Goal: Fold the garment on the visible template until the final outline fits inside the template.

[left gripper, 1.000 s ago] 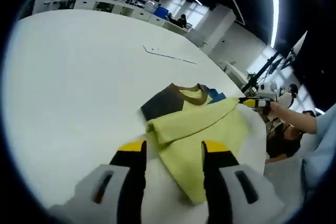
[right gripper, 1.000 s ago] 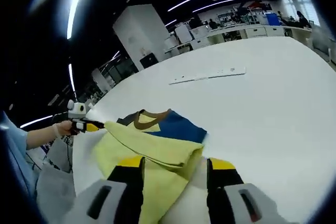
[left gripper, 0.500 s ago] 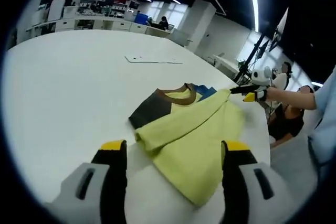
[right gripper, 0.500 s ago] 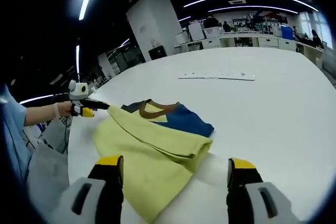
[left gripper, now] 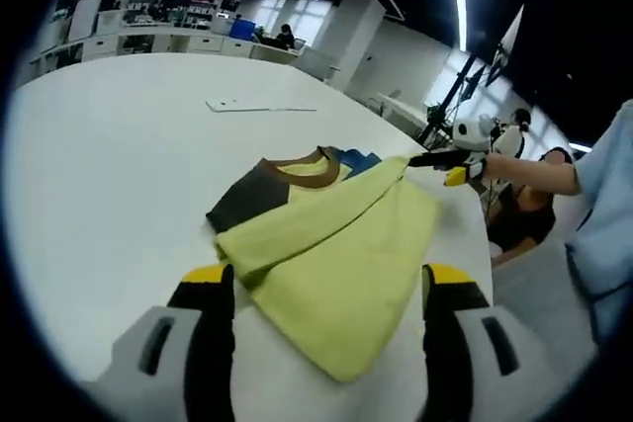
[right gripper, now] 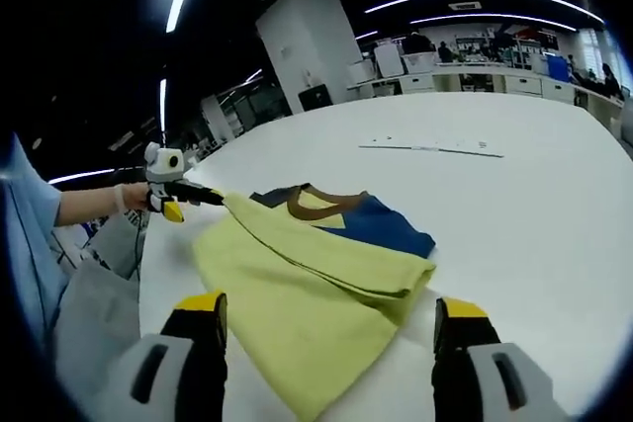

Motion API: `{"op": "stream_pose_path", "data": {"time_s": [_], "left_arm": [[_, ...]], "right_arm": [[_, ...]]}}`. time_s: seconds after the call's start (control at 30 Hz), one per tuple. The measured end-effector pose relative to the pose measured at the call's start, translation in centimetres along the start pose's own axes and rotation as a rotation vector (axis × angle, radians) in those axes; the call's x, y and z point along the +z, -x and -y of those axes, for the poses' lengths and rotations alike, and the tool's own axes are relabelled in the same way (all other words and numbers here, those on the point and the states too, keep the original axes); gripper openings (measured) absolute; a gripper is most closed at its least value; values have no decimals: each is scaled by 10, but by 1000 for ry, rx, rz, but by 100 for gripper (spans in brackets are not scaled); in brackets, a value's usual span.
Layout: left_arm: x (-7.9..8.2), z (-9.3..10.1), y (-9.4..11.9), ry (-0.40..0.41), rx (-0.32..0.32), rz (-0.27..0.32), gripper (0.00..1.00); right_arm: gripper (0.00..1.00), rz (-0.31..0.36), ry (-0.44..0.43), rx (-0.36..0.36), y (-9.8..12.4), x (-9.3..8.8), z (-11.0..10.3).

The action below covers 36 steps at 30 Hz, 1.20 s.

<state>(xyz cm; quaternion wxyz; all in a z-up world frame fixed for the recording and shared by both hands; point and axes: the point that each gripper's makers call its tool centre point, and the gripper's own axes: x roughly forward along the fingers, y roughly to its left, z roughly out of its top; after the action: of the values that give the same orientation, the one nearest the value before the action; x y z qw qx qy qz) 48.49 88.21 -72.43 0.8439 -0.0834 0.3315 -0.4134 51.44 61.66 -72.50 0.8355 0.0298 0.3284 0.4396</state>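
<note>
The garment (left gripper: 326,244) is pale yellow-green, with a dark charcoal panel, a blue panel (right gripper: 381,227) and a brown collar (left gripper: 302,167). It lies on a plain white surface (left gripper: 109,145). Both claws (left gripper: 326,294) (right gripper: 326,328) are black with yellow tips and grey bodies.

White table (left gripper: 99,165), folded garment (left gripper: 326,244), pale template strip (left gripper: 259,106)

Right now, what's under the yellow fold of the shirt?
Under the yellow fold lies the rest of the shirt: a blue panel, a dark panel and the brown collar stick out. The table beneath is covered, so no template outline shows there.
</note>
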Motion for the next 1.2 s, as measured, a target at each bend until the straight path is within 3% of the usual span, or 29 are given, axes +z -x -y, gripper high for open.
{"op": "stream_pose_path", "data": {"time_s": [0.17, 0.5, 0.77, 0.93, 1.2], "left_arm": [[-1, 3, -4, 4, -19, 0, 73], [7, 2, -19, 27, -34, 29, 72], [20, -5, -29, 48, -29, 74, 73], [29, -19, -32, 77, 1, 113, 75], [31, -31, -33, 96, 33, 125, 77]], "right_arm": [[81, -16, -6, 28, -3, -5, -7], [81, 1, -3, 70, -20, 2, -18], [81, 14, 2, 66, -35, 13, -10], [81, 30, -5, 39, -43, 22, 4], [79, 32, -25, 13, -49, 24, 18]]}}
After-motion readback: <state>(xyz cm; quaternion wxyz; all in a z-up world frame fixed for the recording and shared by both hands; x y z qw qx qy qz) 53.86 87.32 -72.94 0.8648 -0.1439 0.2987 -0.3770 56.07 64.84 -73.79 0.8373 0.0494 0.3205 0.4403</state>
